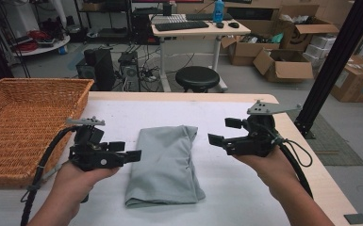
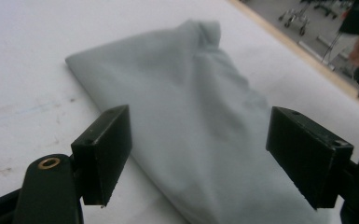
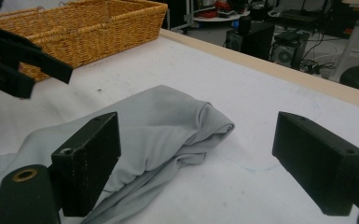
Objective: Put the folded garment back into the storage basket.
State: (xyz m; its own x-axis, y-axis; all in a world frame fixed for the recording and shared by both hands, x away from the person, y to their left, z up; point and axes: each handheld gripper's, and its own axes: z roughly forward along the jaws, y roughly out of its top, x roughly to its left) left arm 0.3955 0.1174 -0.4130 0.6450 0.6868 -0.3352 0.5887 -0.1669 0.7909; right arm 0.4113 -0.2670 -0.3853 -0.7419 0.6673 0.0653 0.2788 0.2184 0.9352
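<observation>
White table (image 1: 245, 197): folded grey cloth (image 1: 165, 165) between fingers (image 1: 133, 155).

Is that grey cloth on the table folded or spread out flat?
Folded. The grey cloth lies as a narrow layered bundle with doubled edges, bunched at its far end, on the white table.

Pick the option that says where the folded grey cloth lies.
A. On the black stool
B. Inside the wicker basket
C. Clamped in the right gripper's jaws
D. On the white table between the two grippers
D: the grey cloth lies flat on the table, with the left gripper and right gripper on either side, jaws open and holding nothing, and the basket stands apart.
</observation>
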